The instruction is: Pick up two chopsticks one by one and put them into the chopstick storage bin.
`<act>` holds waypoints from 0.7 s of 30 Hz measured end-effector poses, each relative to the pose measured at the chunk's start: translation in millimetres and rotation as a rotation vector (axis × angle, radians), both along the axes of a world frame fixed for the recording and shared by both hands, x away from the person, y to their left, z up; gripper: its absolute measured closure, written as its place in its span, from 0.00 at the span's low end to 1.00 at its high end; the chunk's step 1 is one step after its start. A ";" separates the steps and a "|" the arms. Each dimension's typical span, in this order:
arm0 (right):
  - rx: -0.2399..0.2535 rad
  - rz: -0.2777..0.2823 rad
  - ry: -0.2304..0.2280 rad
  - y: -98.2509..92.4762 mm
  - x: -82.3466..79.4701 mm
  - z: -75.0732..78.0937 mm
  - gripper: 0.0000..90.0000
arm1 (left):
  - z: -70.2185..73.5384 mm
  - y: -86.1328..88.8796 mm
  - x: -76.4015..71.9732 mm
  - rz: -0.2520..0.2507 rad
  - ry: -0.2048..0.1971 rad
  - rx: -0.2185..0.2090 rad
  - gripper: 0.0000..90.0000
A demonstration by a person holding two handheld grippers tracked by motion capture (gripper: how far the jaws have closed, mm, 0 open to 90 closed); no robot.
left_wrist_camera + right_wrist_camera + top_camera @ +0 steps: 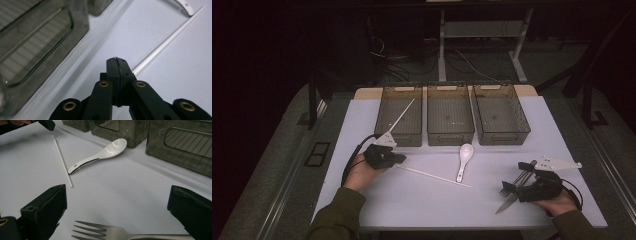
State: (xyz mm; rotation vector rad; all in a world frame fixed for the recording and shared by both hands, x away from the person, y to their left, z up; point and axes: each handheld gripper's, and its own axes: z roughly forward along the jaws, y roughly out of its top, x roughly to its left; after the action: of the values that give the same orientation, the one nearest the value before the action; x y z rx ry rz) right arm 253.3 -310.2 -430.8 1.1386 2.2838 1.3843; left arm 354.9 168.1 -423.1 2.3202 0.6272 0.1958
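Observation:
My left gripper (401,159) (117,60) is shut, its jaws pressed flat together with nothing seen between them. Its tip rests low over the table at the near end of a white chopstick (434,176) (170,40) (62,162), which runs off from beside the right jaw. A white ceramic spoon (465,160) (105,151) lies just past the chopstick's far end. My right gripper (516,178) (117,195) stands open at the right, jaws wide apart. A metal fork (507,189) (107,232) lies on the table between them, untouched.
Three dark see-through bins (401,136) (450,135) (502,135) stand in a row at the back. A second white chopstick (404,114) leans in the left bin. A knife (507,205) lies beside the fork. The table's front edge is near both hands.

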 end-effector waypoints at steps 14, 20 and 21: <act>-0.002 0.000 0.000 0.0 0.1 -0.1 0.03 | -15.1 4.6 7.2 0.011 0.051 0.045 0.99; -0.002 -0.001 0.001 -0.2 0.2 0.0 0.03 | -15.8 5.3 4.0 0.007 0.059 0.043 0.99; -0.001 -0.001 0.001 -0.3 0.1 0.0 0.03 | -15.3 5.7 3.1 0.004 0.060 0.048 0.99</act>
State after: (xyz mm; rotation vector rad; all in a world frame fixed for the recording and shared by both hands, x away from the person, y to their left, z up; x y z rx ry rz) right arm 253.4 -310.5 -430.8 1.1395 2.2841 1.3823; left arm 358.0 173.9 -438.4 2.3791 0.6632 0.1450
